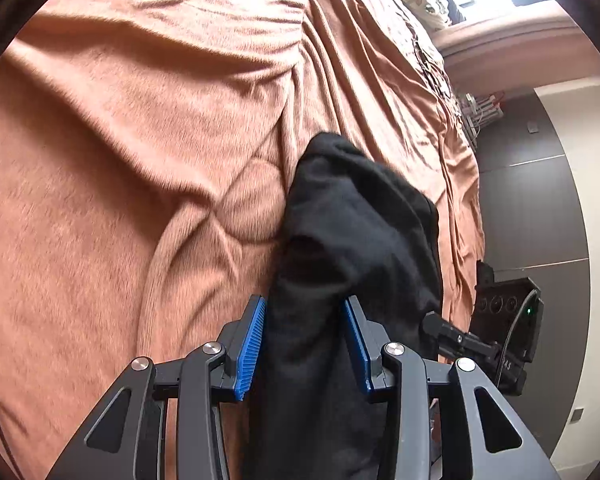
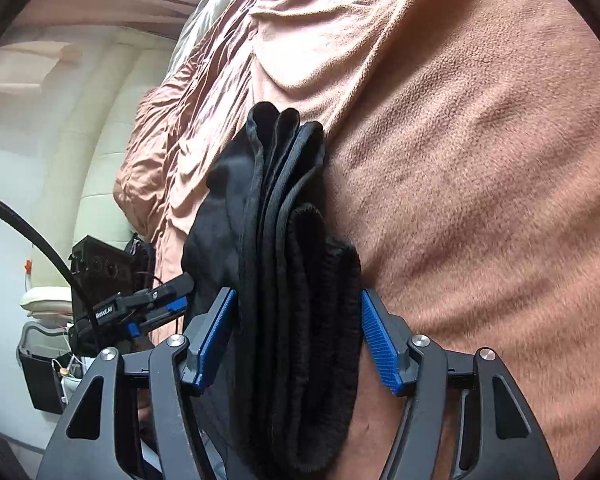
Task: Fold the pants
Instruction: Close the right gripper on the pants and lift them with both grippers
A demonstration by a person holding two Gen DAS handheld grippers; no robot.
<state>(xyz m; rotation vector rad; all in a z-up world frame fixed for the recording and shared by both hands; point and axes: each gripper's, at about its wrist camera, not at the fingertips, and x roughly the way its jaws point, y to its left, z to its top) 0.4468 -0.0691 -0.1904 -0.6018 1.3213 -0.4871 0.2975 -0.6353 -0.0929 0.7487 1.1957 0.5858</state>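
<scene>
The black pants (image 1: pixel 352 240) are a bunched, folded bundle hanging over an orange-brown bed cover (image 1: pixel 140 120). My left gripper (image 1: pixel 305 320) is shut on the pants, its blue pads pressing the cloth from both sides. In the right wrist view the pants (image 2: pixel 288 248) show as several stacked folded layers with hems at the top. My right gripper (image 2: pixel 298 312) is shut on that thick stack, its pads wide apart around the cloth. Each gripper shows at the edge of the other's view, the right one (image 1: pixel 460 340) and the left one (image 2: pixel 148 304).
The wrinkled bed cover (image 2: pixel 460 160) fills most of both views. The bed's edge runs down the right of the left wrist view, with dark floor (image 1: pixel 532 200) beyond. A black box (image 2: pixel 40 376) and pale wall stand at left in the right wrist view.
</scene>
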